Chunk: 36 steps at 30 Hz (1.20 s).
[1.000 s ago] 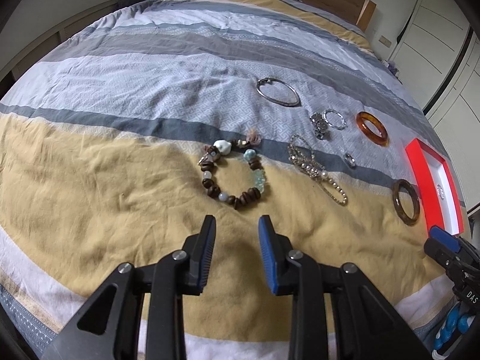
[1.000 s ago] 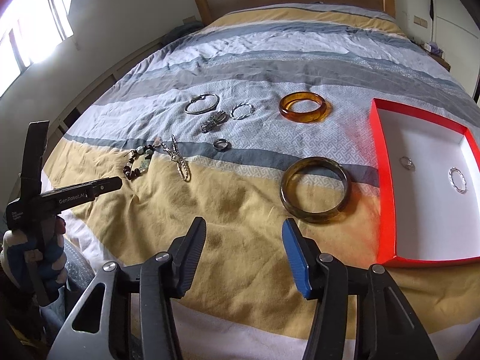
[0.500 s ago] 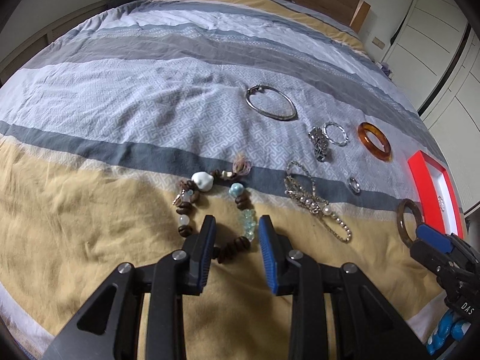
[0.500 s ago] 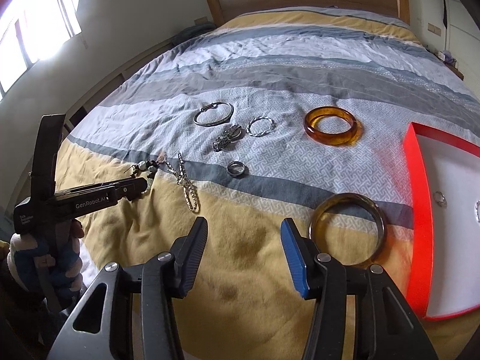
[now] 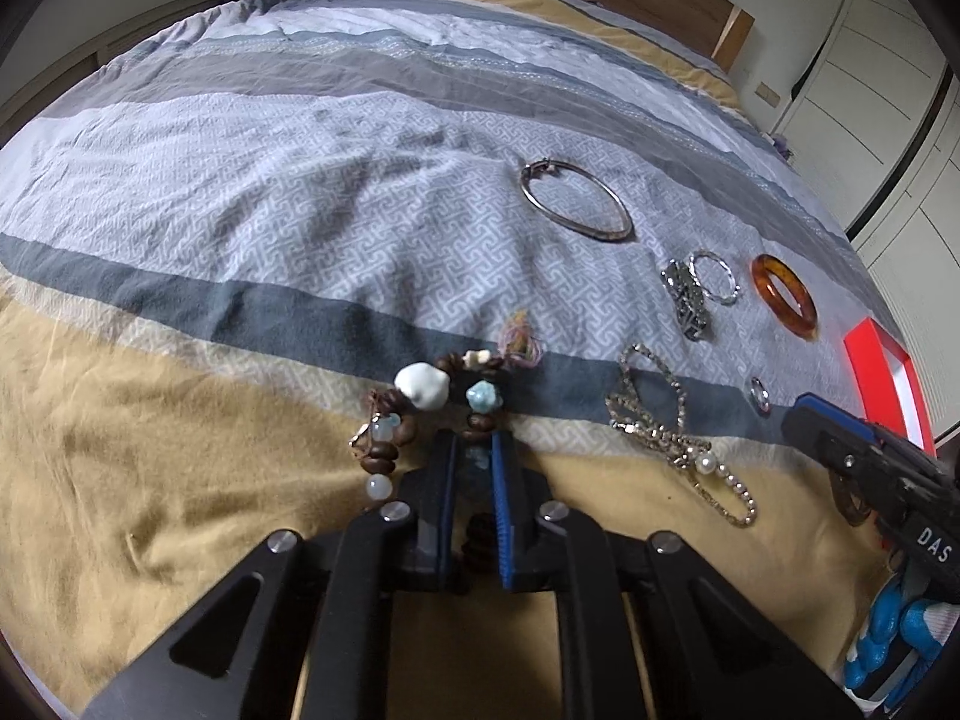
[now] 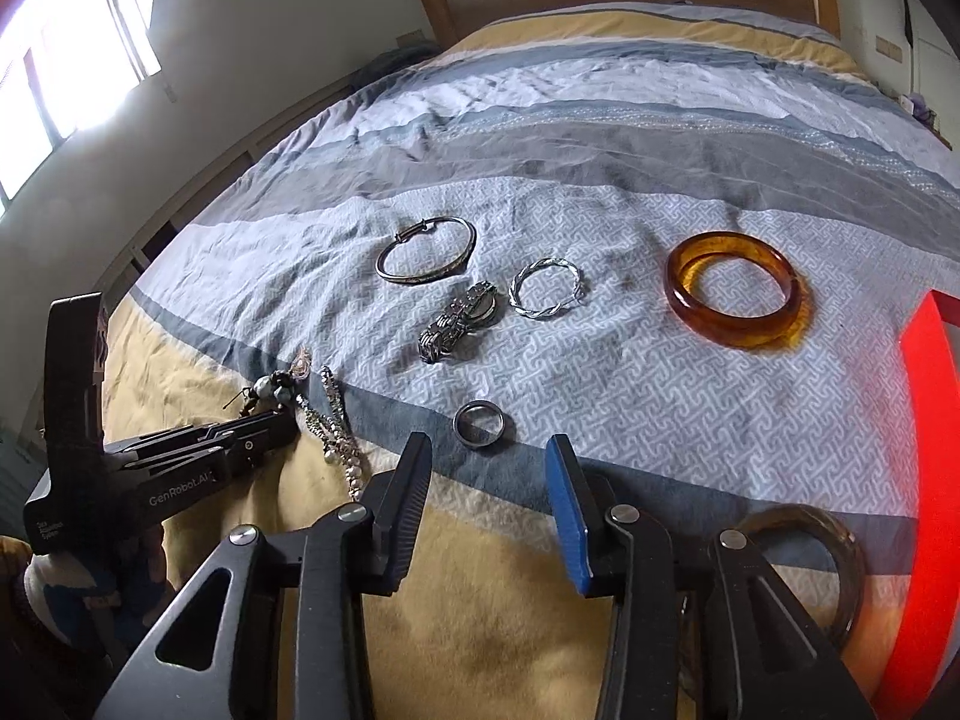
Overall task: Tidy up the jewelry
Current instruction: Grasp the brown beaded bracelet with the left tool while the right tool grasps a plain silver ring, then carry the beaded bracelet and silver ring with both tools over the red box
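A bracelet of brown wooden, white and pale blue beads [image 5: 420, 387] lies on the yellow band of the bedspread. My left gripper [image 5: 474, 444] is closing over its near side, and a pale blue bead sits pinched between the pads. A small silver ring [image 6: 480, 423] rests on the dark grey stripe just ahead of my right gripper [image 6: 489, 447]. Its jaws are closing with nothing between them. The left gripper [image 6: 264, 432] also shows at the left of the right wrist view, low over the beads.
Around lie a pearl and rhinestone chain [image 5: 666, 438], thin silver bangle [image 6: 429, 255], twisted silver hoop [image 6: 546, 288], metal link bracelet [image 6: 459, 318], amber bangle [image 6: 735, 291] and dark bangle [image 6: 840, 546]. A red-rimmed box [image 6: 924, 420] stands at the right. A gloved hand [image 5: 888, 642] holds the right gripper.
The left gripper came down and forward over the beaded bracelet and narrowed on it. The right gripper swung left from the dark bangle to the silver ring, its jaws narrowing.
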{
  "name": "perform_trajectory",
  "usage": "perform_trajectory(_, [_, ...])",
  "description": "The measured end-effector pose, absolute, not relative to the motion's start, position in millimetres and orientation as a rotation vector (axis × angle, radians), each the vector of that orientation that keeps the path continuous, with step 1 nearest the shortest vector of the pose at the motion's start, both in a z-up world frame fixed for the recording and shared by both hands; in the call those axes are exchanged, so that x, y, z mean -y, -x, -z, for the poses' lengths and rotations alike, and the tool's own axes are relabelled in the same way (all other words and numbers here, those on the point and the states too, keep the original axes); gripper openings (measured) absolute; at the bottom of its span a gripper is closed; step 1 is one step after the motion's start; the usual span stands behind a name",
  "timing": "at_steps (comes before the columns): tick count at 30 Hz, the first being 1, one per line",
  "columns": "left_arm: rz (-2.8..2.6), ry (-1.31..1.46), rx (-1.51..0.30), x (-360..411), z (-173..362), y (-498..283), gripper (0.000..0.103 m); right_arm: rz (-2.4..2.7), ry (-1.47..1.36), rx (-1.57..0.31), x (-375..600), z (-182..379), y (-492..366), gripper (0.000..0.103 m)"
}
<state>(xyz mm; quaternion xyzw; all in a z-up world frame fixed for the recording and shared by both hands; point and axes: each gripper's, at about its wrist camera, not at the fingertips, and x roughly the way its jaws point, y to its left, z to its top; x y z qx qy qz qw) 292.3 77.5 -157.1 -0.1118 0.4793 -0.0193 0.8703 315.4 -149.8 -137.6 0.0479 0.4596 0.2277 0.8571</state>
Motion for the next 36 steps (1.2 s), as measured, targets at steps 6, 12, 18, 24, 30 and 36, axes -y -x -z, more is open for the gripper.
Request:
perform_trajectory(6, [0.049,0.251,-0.979,-80,160,-293,0.010,-0.490,-0.108,-0.969,141,150,-327,0.033])
perform_trajectory(12, [0.048,0.253,-0.968,-81,158,-290,0.009,-0.502,-0.091,-0.976,135,156,-332,0.021])
perform_trajectory(18, [0.030,0.270,-0.960,-84,145,-283,0.008,-0.514,-0.094,-0.955,143,138,-319,0.020])
perform_trajectory(24, [0.019,0.342,-0.958,-94,124,-260,0.008,-0.488,-0.098,-0.910,165,103,-293,0.020])
perform_trajectory(30, [0.007,0.356,-0.923,-98,91,-228,0.008,-0.431,-0.110,-0.873,199,70,-259,0.020])
perform_trajectory(36, [0.026,0.343,-0.886,-86,58,-198,0.008,-0.363,-0.125,-0.829,241,40,-219,0.020])
